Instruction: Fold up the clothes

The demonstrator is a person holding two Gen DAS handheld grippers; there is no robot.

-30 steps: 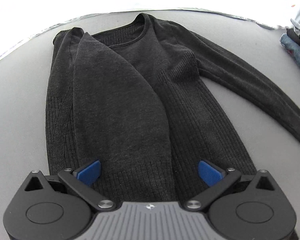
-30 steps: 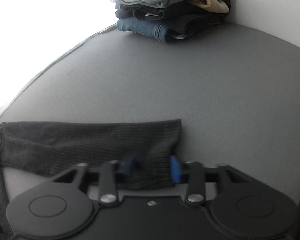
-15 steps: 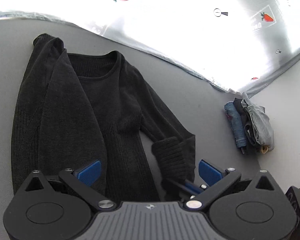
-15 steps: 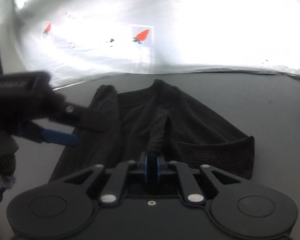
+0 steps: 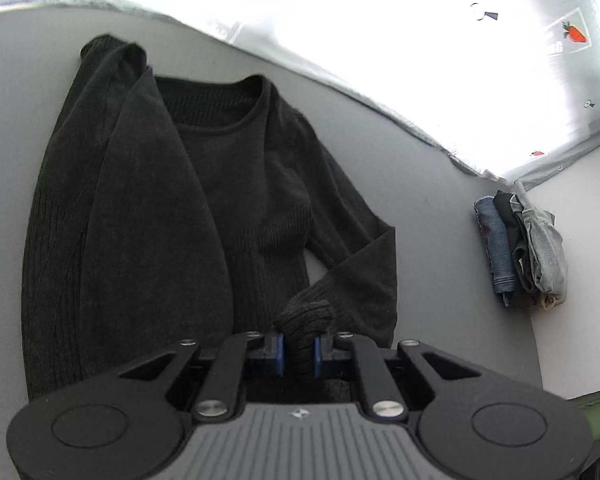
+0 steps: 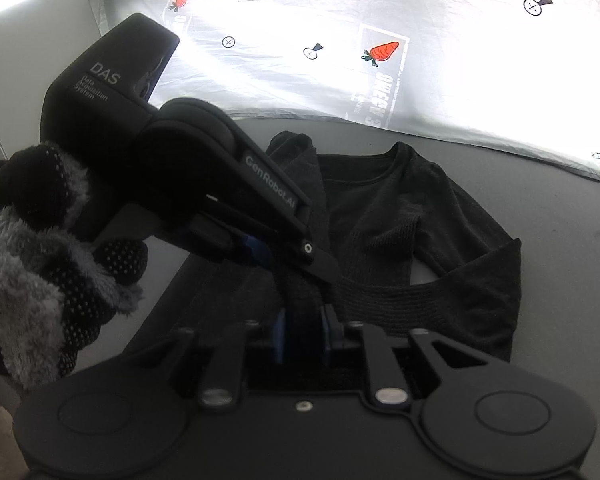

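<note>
A black knit sweater (image 5: 148, 220) lies flat on the grey surface (image 5: 440, 280), its left sleeve folded over the body. The right sleeve is bent back toward the hem. Its ribbed cuff (image 5: 306, 316) is bunched between the blue pads of my left gripper (image 5: 299, 350), whose jaws are closing and press on it. In the right wrist view the left gripper (image 6: 296, 264) reaches in from the left, held by a gloved hand (image 6: 52, 264). Just below it, my right gripper (image 6: 302, 336) has its jaws opening, with the same cuff still between them.
A stack of folded clothes (image 5: 520, 248) sits at the right edge of the grey surface. A bright white sheet with carrot prints (image 6: 380, 52) runs along the far side. Bare grey surface shows to the right of the sweater (image 6: 380, 208).
The right gripper carried the right sleeve's cuff across to the hem. The left gripper, wide open before, has shut on that cuff. The right gripper's pads have drawn apart.
</note>
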